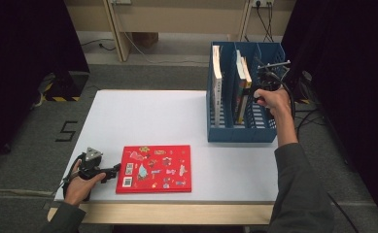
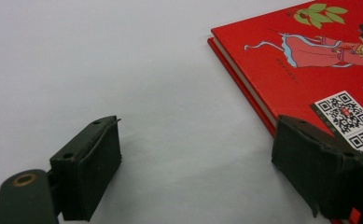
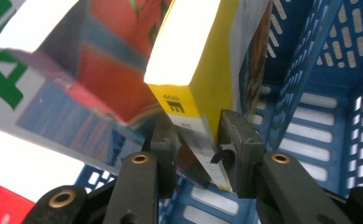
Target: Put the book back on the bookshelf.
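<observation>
Blue slotted plastic forms the file rack (image 1: 242, 128) standing at the far right of the white counter (image 1: 143, 116) in the high view. A white-spined book (image 1: 217, 87) leans in its left compartment and a yellow book (image 1: 245, 73) stands in the middle one beside another; the spine lettering is too small to read. The right hand (image 1: 271, 99) holds the right gripper (image 1: 269, 73) over the rack's right side. The red book (image 1: 155, 168) lies flat near the counter's front edge, two QR codes on its cover at the left side, with the left gripper (image 1: 110, 172) just beside its left edge in the left hand (image 1: 79, 187). Broad bare counter lies between the red book and the rack.

In the left gripper view, the fingers (image 2: 88, 168) stand wide apart with bare counter between them. The right-hand finger overlaps the red book's near edge, beside the QR codes. The cover shows a figure in a pink robe and green leaves; its small print is unreadable.

In the right gripper view, the fingers (image 3: 242, 154) are clamped on the lower spine of the yellow book (image 3: 193, 74), where "400" is printed above a small black mark. A colourful book (image 3: 76, 70) with large green lettering leans to its left, and the rack's slotted wall (image 3: 319, 93) stands close on the right.
</observation>
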